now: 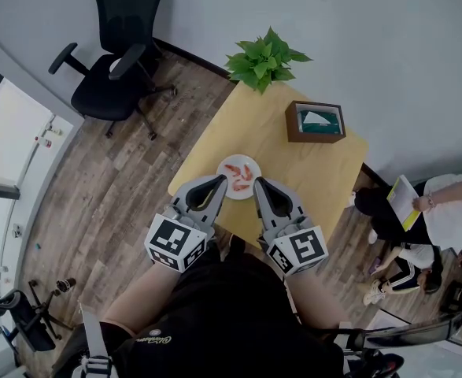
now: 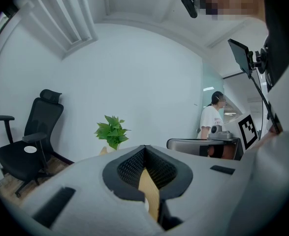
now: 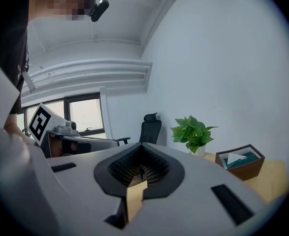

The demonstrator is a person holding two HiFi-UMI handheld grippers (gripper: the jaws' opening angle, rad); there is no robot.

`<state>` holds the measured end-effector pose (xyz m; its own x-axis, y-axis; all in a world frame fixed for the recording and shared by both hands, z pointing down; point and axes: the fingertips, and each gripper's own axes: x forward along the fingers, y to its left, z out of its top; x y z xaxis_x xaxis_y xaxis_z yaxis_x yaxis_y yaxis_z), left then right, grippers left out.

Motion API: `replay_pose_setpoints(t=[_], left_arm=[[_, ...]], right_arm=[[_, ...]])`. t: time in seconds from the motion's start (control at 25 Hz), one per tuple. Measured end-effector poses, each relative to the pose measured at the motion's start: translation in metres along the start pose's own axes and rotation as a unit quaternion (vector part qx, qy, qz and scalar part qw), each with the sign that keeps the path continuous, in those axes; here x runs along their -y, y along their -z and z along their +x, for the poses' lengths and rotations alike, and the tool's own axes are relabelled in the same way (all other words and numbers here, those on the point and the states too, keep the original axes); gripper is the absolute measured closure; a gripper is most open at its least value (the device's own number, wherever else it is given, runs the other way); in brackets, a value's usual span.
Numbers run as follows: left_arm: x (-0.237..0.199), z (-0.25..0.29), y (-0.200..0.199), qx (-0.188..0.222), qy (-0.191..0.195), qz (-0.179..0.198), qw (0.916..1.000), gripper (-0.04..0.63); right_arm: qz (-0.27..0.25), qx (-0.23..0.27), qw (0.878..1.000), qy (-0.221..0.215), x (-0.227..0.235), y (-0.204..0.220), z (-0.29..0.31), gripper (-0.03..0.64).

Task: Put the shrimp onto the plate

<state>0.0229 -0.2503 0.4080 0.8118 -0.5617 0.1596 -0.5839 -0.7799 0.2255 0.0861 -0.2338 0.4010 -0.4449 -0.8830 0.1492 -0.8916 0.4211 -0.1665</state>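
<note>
A pale wooden table [image 1: 309,172] fills mid-frame, with a leafy green plant [image 1: 264,60] at its top corner, a dark boxy tissue holder [image 1: 316,122] to the right and a black office chair [image 1: 120,53] at upper left. Pink curled shrimp [image 1: 241,185] lie on the round white plate [image 1: 227,181]. The plate sits between the tips of the left gripper [image 1: 222,182] and the right gripper [image 1: 257,183], and each gripper's jaws are pressed together, holding nothing.

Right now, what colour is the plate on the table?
The plate is white; the head view shows it best.

The light wooden table [image 1: 293,172] carries a white plate [image 1: 238,158], a brown tissue box [image 1: 315,122] and, seemingly at its far corner, a potted plant [image 1: 266,59].
</note>
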Motion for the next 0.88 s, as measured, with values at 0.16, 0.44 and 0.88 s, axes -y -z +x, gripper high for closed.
replay_pose_setpoints(t=[0.16,0.44,0.88], left_arm=[[0.0029,-0.0015,0.0002,0.001,0.000,0.002,1.0000,0.591],[0.0019,-0.0031,-0.0007,0.000,-0.003,0.003,1.0000,0.591],[0.0060,-0.0053,-0.0029,-0.002,-0.003,0.007,1.0000,0.591]], right_arm=[[-0.002,0.000,1.000,-0.002,-0.0018,0.0000,-0.0023,0.614],[-0.004,-0.001,1.000,-0.010,-0.0057,-0.0007,-0.0028,0.615],[0.000,-0.001,1.000,-0.014,-0.0105,-0.0037,-0.0037,0.615]])
